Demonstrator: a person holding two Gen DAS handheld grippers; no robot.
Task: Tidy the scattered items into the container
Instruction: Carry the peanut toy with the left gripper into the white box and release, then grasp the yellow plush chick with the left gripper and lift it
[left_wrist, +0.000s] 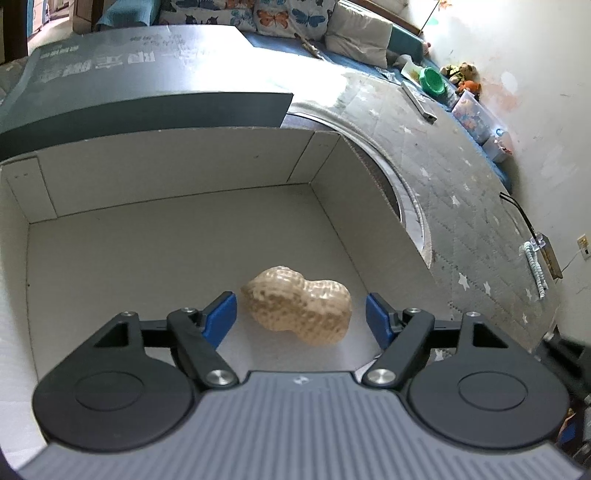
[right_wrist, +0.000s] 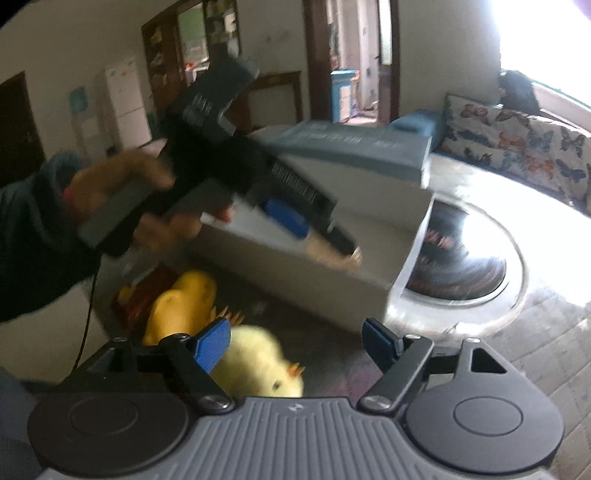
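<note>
A peanut toy (left_wrist: 297, 304) lay in the cardboard box (left_wrist: 177, 173) between the released left claw (left_wrist: 301, 315); the right claw (right_wrist: 295, 341) gaped empty.

One peanut toy (left_wrist: 297, 308); one box (left_wrist: 177, 170); two yellow chick toys (right_wrist: 258, 363); two grippers (left_wrist: 301, 314).

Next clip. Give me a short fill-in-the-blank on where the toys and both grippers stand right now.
1. The peanut toy lies inside the ____ box.
2. The left gripper is ____, gripping nothing.
3. The pale yellow chick toy below the right gripper is ____ the box.
4. Beside the chick lies a yellow ____ toy.

Missing words: cardboard; open; outside; duck
</note>
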